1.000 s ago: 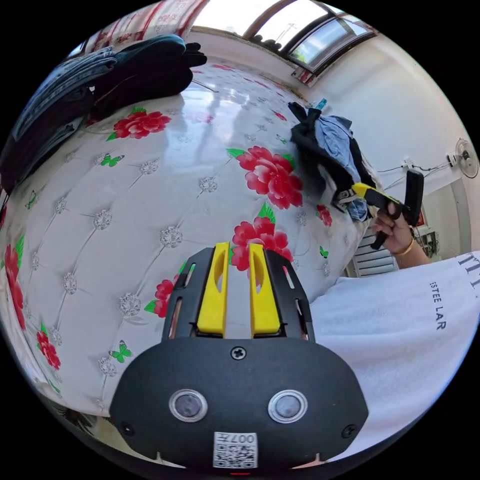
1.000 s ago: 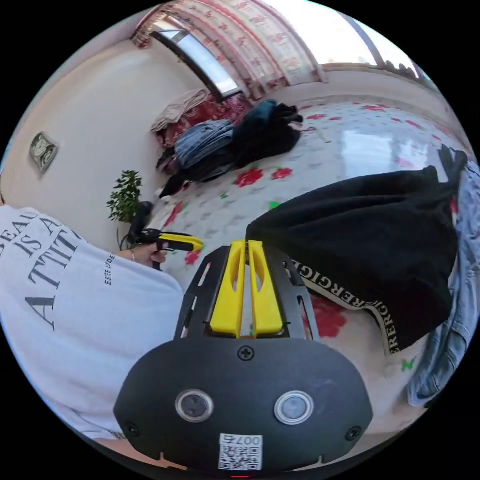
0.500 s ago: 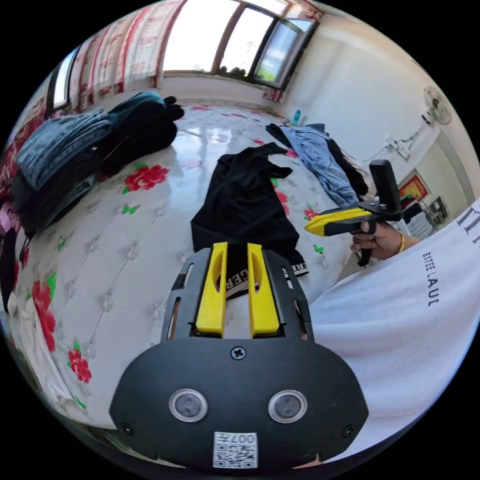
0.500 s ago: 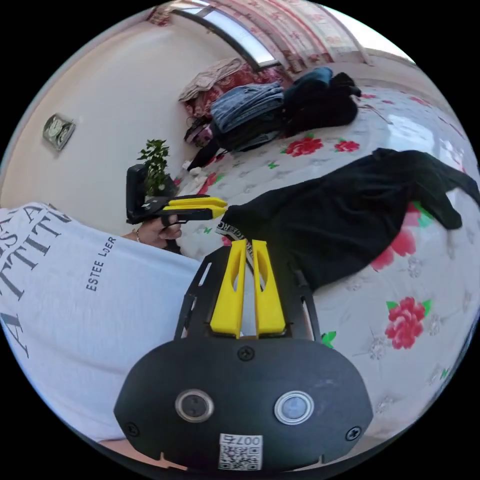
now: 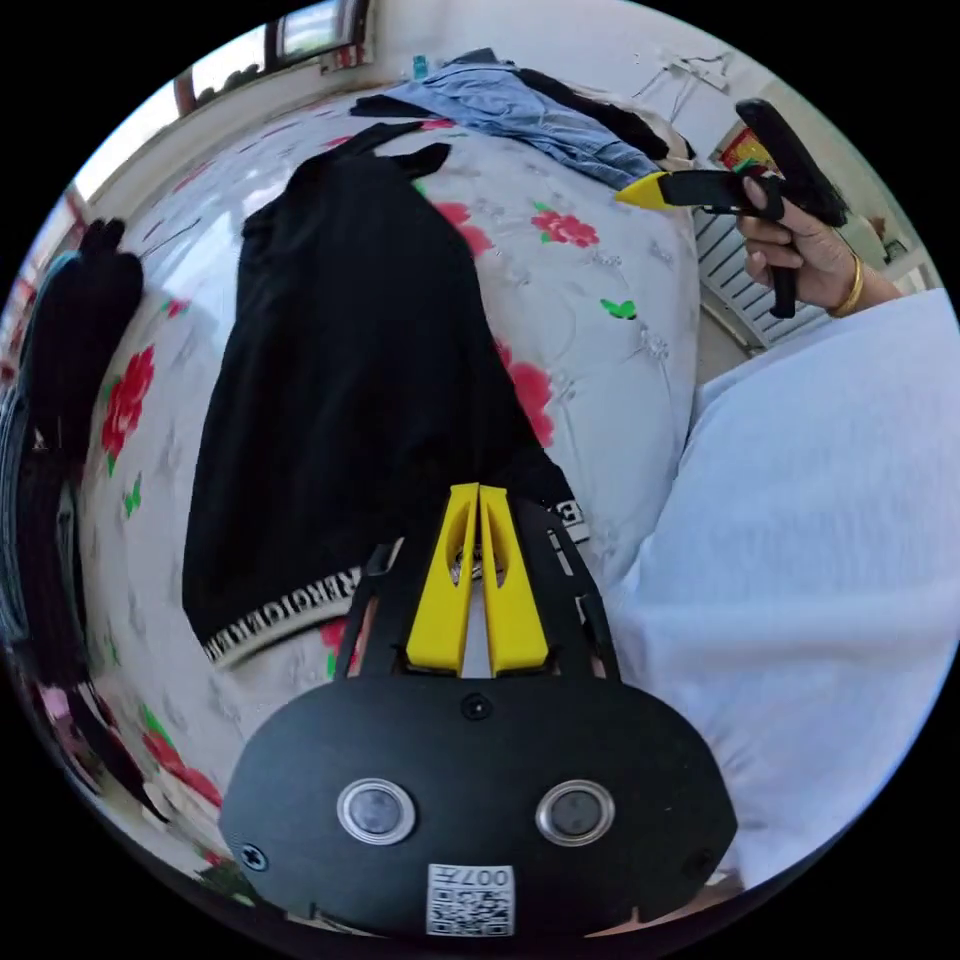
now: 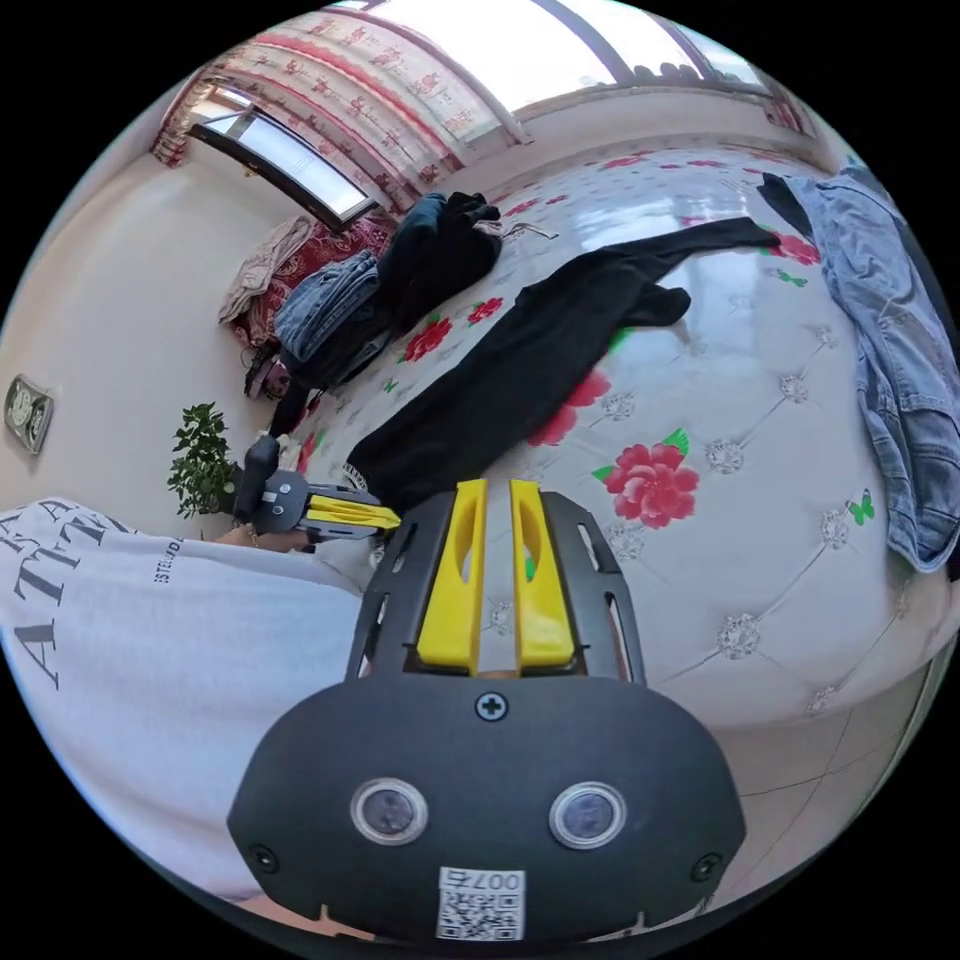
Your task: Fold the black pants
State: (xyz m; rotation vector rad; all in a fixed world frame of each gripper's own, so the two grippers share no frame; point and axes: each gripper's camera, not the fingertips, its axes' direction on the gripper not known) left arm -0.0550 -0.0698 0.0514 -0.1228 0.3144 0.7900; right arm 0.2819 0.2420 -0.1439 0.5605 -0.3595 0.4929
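**A:** Where were the black pants [image 5: 340, 340]?

**B:** They lay long and mostly flat on the flowery bed [image 6: 760, 520]. The waistband end, with a pale band of letters, was near the person. The leg ends pointed away and were a bit bunched up.

**A:** What was the left gripper [image 5: 478, 500] doing?

**B:** It was right at the waistband corner. Its yellow fingers [image 5: 445, 590] had closed till the tips met, and the tips sat at the black cloth edge. I think they pinched the cloth, but the tips hid the spot, so I could not be sure.

**A:** And the right gripper [image 6: 497, 495]?

**B:** It hung in the air above the bed, off to the side of the pants. Its fingers [image 6: 455, 580] had a narrow gap between them and held nothing. In the left gripper view it was up near the person's hand [image 5: 800, 250], well away from the pants.

**A:** So which step was it?

**B:** I think it was the start. The pants were laid out, but no fold was made yet.

**A:** What did the next move need?

**B:** I think the right gripper had to come to the other waistband corner and grab it. Then both could pull the pants smooth. The messy leg ends needed to be straight before any fold.

**A:** Anything else on the bed?

**B:** A stack of folded clothes [image 6: 390, 290] at the far side, and a blue denim piece [image 6: 900, 340] near the edge.
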